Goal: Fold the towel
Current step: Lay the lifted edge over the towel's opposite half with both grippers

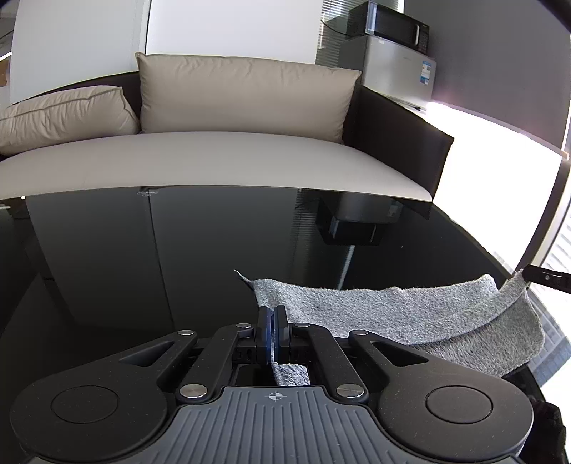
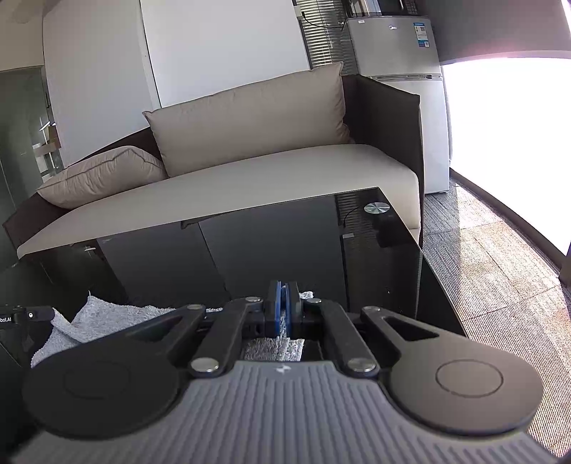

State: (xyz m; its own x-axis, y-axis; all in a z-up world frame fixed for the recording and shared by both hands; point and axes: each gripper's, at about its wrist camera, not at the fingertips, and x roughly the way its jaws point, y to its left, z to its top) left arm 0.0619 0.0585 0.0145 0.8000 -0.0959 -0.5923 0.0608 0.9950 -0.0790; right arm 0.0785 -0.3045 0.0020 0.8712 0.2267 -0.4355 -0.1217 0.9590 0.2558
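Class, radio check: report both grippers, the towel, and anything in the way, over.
Left gripper shut on towel. Right gripper shut on towel too. Towel slung between them over black glass table. Nothing on the table ahead.

Black glass table (image 2: 385,250), glossy, mirrors the room; round metal disc (image 2: 376,207) near its far right corner. Behind it a sofa (image 1: 214,160) with beige seat and dark brown frame, one large back cushion (image 1: 246,96) upright, a smaller cushion (image 1: 64,114) lying at the left end. White wall panels (image 2: 221,46) behind. Silver fridge (image 2: 396,46) right of the sofa, black microwave (image 1: 389,23) on top. Grey carpet tiles (image 2: 499,285); strong, overexposed daylight from the window (image 2: 506,125) at right.
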